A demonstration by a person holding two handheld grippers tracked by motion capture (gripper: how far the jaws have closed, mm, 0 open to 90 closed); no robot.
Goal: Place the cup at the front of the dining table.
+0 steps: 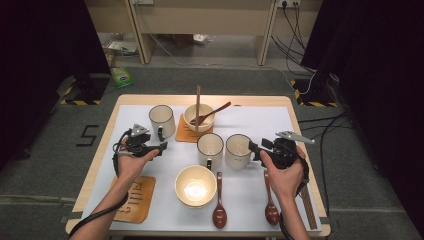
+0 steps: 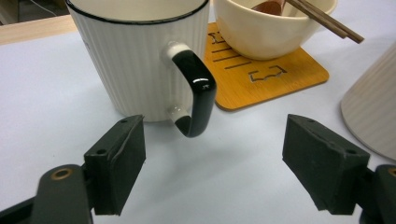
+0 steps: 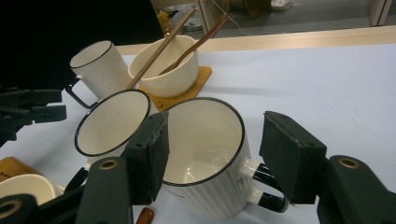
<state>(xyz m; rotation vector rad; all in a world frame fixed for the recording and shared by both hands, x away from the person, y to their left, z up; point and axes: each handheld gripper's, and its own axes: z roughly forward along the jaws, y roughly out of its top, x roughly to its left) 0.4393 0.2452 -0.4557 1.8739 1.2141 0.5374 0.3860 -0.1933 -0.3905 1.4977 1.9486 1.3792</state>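
My left gripper stands open, its jaws wide apart and level with the table. Just ahead of them is the black handle of a white ribbed mug; neither pad touches it. My right gripper is open too, held over the near side of a second white mug. That mug's black handle lies low, close to the right-hand pad, with no pad pressing on it. A third mug stands right beside it.
A cream bowl with chopsticks and a wooden spoon sits on an orange coaster at the back. In front are an empty bowl, two wooden spoons, a wooden coaster and chopsticks.
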